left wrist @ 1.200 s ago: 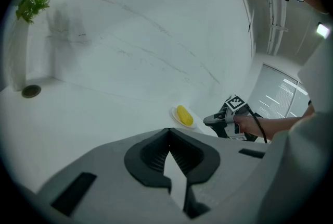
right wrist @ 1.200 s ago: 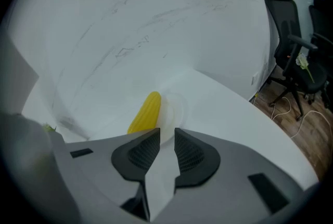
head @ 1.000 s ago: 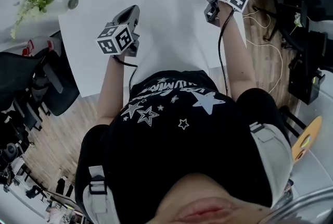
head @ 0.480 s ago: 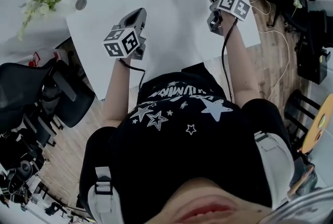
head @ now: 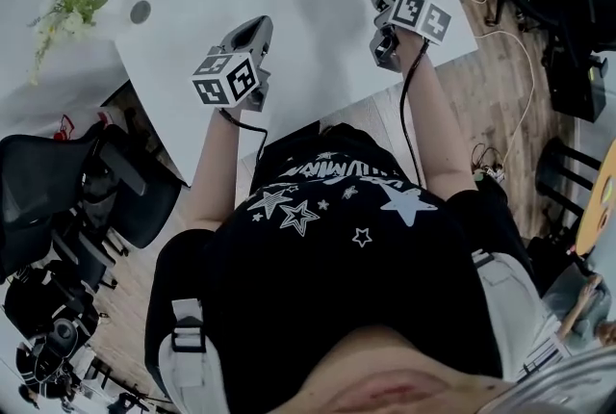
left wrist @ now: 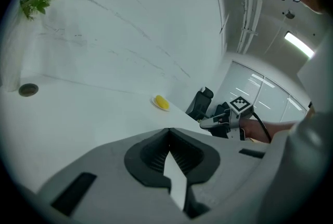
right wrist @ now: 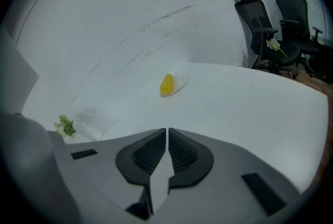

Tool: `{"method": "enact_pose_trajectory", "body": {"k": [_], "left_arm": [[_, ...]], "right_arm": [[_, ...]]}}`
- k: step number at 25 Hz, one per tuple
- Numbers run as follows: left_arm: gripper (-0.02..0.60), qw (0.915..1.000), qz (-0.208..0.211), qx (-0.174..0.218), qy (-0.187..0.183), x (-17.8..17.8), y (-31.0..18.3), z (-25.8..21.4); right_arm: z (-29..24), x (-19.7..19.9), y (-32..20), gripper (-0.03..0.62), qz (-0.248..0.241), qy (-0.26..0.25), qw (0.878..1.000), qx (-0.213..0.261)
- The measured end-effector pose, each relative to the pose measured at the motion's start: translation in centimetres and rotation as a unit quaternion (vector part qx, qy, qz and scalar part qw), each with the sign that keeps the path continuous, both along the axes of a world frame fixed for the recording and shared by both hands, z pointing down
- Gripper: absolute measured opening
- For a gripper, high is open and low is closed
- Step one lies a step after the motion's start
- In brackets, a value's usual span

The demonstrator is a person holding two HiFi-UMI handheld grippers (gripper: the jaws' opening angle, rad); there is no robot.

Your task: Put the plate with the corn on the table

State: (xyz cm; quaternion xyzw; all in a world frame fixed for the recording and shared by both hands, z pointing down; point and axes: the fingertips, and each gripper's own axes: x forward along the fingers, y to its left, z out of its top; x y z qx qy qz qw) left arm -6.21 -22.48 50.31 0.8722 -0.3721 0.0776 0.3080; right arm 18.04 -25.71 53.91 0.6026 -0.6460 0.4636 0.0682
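The plate (right wrist: 181, 83) was seen resting flat on the white bench (right wrist: 250, 98), towards its far side, with the corn (right wrist: 166, 84) lying on it as a short yellow cob turned on its side; both were well apart from either tool, and nothing else was seen near them. The left hand-held gripper (left wrist: 167, 132) was held above the near part of the bench with its jaws pressed together and nothing between them. The right hand-held gripper (right wrist: 167, 132) was likewise closed and empty, pointed roughly towards the plate. Judged from how things lay, the plate was already set down, and no grasp was under way. The plate was small, shallow and pale, and it was judged to be stiff and fairly light. Whether it was ceramic or plastic could not be told, so it was best treated as breakable. Its smooth rim was judged likely to be slippery under a narrow pinch. The corn was loose on it, and being rounded, it was expected to roll or slide off if the plate were tipped. Should the plate be taken up, a hold on the bare rim at the side nearest the grippers was judged best, clear of the cob. One jaw would be set above the rim and one beneath it, and the plate would be kept level throughout.
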Motion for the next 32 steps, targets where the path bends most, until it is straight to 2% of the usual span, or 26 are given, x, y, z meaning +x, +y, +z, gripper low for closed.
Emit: {"method": "enact_pose_trajectory", "body": {"k": [6,14,19,32], "left_arm": [[0.008,0.9999,0.007,0.003,-0.007,0.7,1.6,0.8],[0.007,0.9991,0.035,0.014,-0.018,2.1,7.5,0.0],[0.008,0.9989,0.040,0.015,-0.019,1.4,11.9,-0.7],[0.006,0.9978,0.040,0.051,-0.014,1.3,22.9,-5.1]], "right_arm": [[0.8,-0.7,1.8,0.008,0.002,-0.014,1.000,0.023],[1.3,-2.1,10.2,0.006,0.014,-0.053,0.998,0.029],[0.2,-3.2,15.2,0.008,0.003,-0.052,0.998,0.035],[-5.1,-4.6,25.6,0.006,-0.029,-0.041,0.995,0.082]]}}
